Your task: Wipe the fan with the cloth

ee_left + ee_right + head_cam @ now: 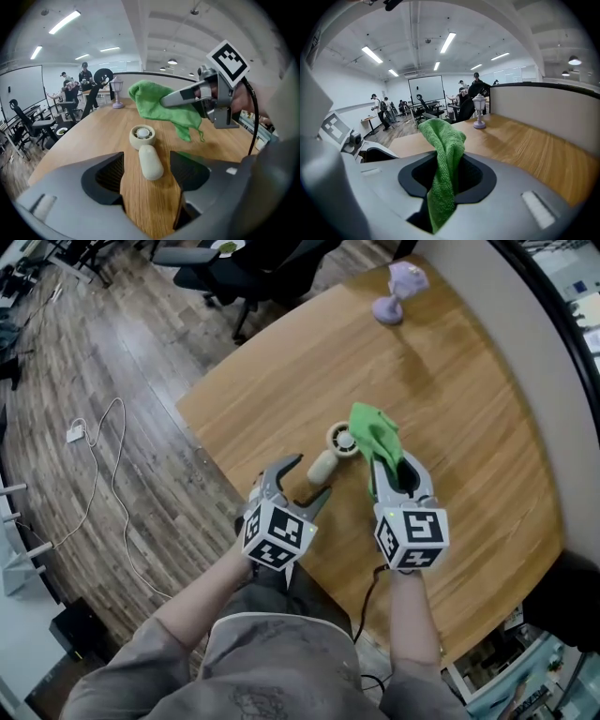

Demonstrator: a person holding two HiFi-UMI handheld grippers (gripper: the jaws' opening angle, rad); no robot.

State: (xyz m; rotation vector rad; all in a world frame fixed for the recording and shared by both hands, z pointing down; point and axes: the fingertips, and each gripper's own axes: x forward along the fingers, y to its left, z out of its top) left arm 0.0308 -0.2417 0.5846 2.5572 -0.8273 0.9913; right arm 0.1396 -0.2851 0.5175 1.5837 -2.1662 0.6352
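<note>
A small cream hand fan lies on the round wooden table (469, 427), its round head (343, 440) away from me and its handle (323, 465) toward me. My left gripper (312, 476) is open just over the handle. In the left gripper view the handle (151, 161) lies between the wide jaws (147, 180), and neither pad touches it. My right gripper (392, 463) is shut on a green cloth (375, 432), which hangs beside and partly over the fan head. In the right gripper view the cloth (445, 159) runs up out of the closed jaws (447, 178).
A small purple lamp (398, 292) stands at the table's far side. The table's left edge (202, 442) drops to a wood floor with a white cable (103, 465). Office chairs (244, 263) stand beyond the table. A curved partition (562, 381) borders the table on the right.
</note>
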